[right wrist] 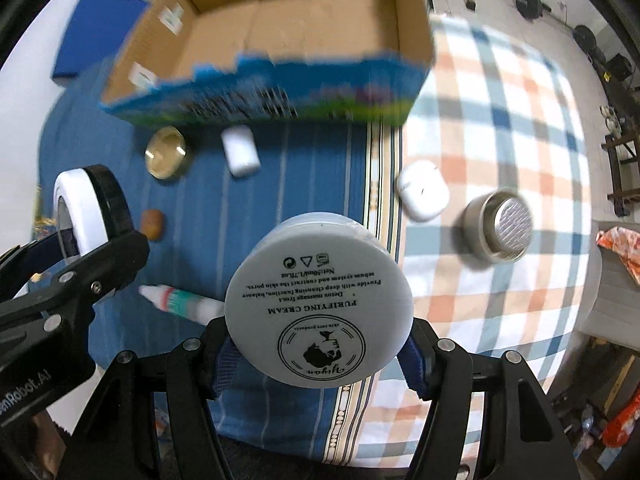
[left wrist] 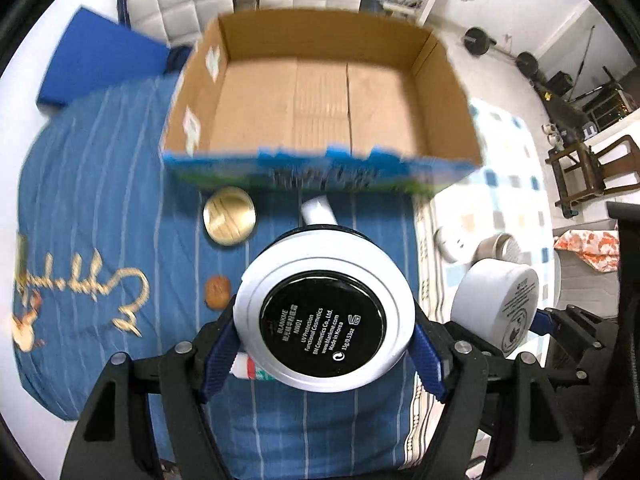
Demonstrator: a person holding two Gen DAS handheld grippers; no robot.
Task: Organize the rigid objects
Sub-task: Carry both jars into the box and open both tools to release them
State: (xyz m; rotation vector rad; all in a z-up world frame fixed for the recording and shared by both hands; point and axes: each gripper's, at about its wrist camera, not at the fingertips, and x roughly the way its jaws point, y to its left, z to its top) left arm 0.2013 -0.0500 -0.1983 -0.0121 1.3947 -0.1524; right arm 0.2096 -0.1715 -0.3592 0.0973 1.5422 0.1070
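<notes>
Cloth of blue stripes (left wrist: 100, 184) covers the left of the surface, where a gold tin (left wrist: 229, 216), a small brown piece (left wrist: 218, 293) and a white bottle (right wrist: 240, 151) lie before the open cardboard box (left wrist: 320, 92). Clear of the cloth, the left gripper (left wrist: 324, 340) clamps a round black-and-white compact (left wrist: 323, 316), base toward the camera. Beside it the right gripper (right wrist: 318, 350) grips a white cream jar (right wrist: 318, 312). A white earbud case (right wrist: 422, 190) and a metal tin (right wrist: 500, 230) rest on the checked cloth (right wrist: 500, 120) at the right.
</notes>
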